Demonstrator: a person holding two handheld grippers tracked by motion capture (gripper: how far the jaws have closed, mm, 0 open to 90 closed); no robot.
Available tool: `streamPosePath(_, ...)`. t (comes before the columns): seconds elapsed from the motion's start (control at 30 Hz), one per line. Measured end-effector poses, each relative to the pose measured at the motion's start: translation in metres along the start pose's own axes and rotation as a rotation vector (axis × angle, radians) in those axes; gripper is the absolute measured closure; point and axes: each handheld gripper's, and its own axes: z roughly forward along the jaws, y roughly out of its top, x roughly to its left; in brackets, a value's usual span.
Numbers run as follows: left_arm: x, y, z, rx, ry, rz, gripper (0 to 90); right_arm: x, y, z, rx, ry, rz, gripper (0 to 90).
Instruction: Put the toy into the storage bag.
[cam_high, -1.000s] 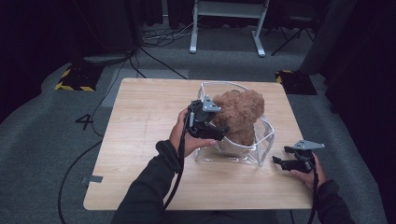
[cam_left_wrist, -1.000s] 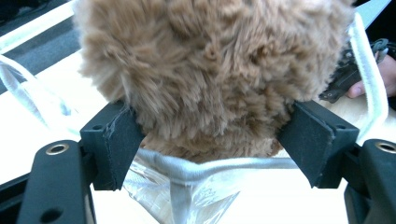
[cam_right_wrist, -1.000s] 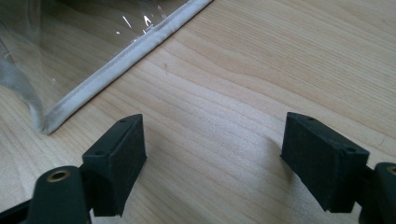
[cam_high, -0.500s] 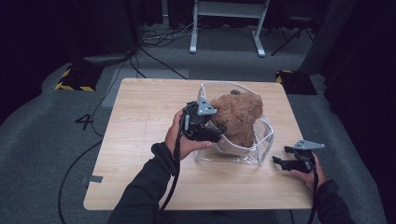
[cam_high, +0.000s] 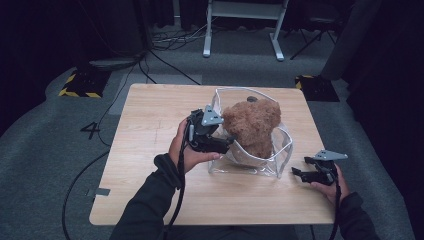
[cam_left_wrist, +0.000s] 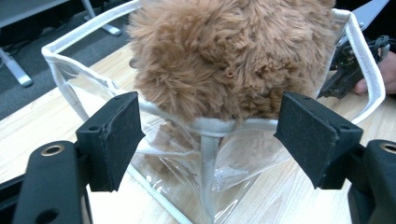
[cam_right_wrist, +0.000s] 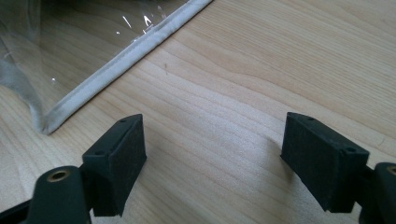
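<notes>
From the high view we saw the clear pouch (cam_high: 260, 160) sitting on the right half of the wooden table (cam_high: 150, 130), with the brown plush toy (cam_high: 250, 127) standing in its open mouth, the upper body well above the rim. Our left gripper (cam_high: 227, 142) hovered right at the pouch's near-left edge, just beside the plush. Our right gripper (cam_high: 300, 172) rested low, off to the right of the pouch and apart from it, jaws spread and empty.

Switching to the left gripper view, we had the plush toy (cam_left_wrist: 233, 56) dead ahead, its fur bulging over the white-trimmed rim of the pouch (cam_left_wrist: 210, 126). The left gripper (cam_left_wrist: 208, 135) had its jaws standing wide to either side of the pouch's corner seam; they had just been opening a touch further, with the seam between them but neither pad pressing on it. Past the pouch we caught the other gripper (cam_left_wrist: 350, 65) in its hand.

In the right gripper view, the right gripper (cam_right_wrist: 212, 151) gaped over bare wood, the pouch's bottom corner (cam_right_wrist: 102, 79) lying up and left of it.

We judged this the stuffing stage: the toy was half in, nothing gripped. The next move probably called for pinching the rim to steady it, then pressing the plush deeper.
</notes>
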Motion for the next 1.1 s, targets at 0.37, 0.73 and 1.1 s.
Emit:
streamPosePath(0.37, 0.011, -0.004, -0.005, 0.008, 0.018, 0.000, 20.7, 0.000, 0.000, 0.000, 0.000, 0.000, 0.000, 21.6)
streamPosePath(0.73, 0.027, -0.012, -0.001, 0.002, 0.039, -0.035, 20.4, 0.000, 0.000, 0.000, 0.000, 0.000, 0.000, 21.6)
streamPosePath(1.1, 0.042, -0.022, -0.001, 0.000, 0.071, -0.046, 19.7, 0.000, 0.000, 0.000, 0.000, 0.000, 0.000, 21.6)
